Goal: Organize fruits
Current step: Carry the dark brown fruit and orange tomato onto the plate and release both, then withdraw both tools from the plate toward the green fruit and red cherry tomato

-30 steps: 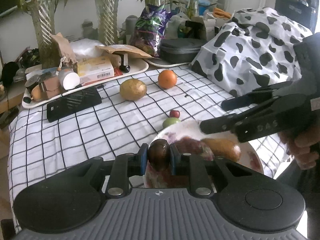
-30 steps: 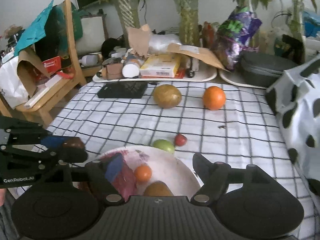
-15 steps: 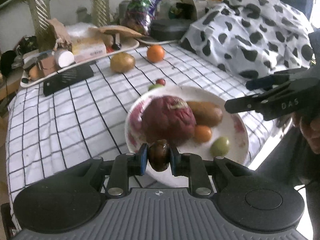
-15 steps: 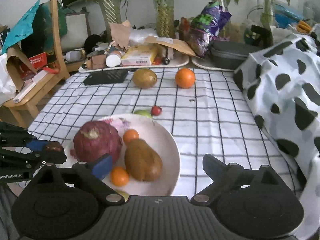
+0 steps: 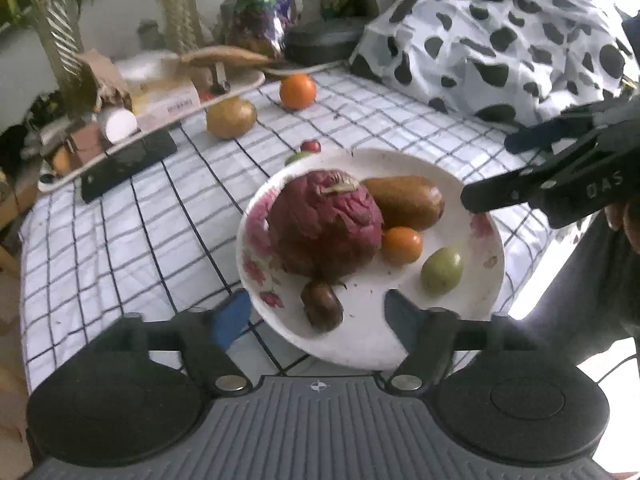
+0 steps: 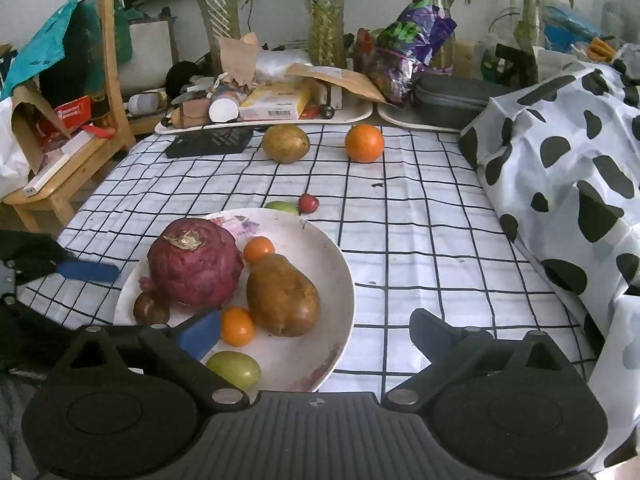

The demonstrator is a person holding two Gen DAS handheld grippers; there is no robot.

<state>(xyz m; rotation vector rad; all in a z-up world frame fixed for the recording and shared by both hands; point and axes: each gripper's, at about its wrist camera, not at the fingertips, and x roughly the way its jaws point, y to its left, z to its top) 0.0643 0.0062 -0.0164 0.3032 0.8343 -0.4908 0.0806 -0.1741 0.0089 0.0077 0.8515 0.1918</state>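
The small dark-brown oval fruit [image 5: 321, 305] lies on the white floral-rimmed plate [image 5: 476, 300], touching the base of the big crimson leafy-skinned fruit [image 5: 324, 224] and sitting between the spread fingers of your left claw [image 5: 316, 312] — that claw is open and holds nothing. Its long axis runs roughly away from that claw, tilted a little leftward. With it on the plate are a brown pear [image 5: 404, 202], two small oranges [image 6: 237, 326] and a green oval fruit [image 5: 442, 270].

Your right claw [image 6: 316, 332] is open too, empty, hovering over the plate's near edge. Still loose on the checked cloth of the bench [image 6: 420, 248] are a small red fruit [image 6: 308, 203] and a green one [image 6: 282, 207] just past the plate's far rim, with a golden-brown round fruit [image 6: 286, 143] and a large orange [image 6: 364, 143] well beyond. All four lie ahead of both claws — I'd judge the right one better placed for the red fruit.

The right view shows both small oranges on the plate; the left shows only one clearly.
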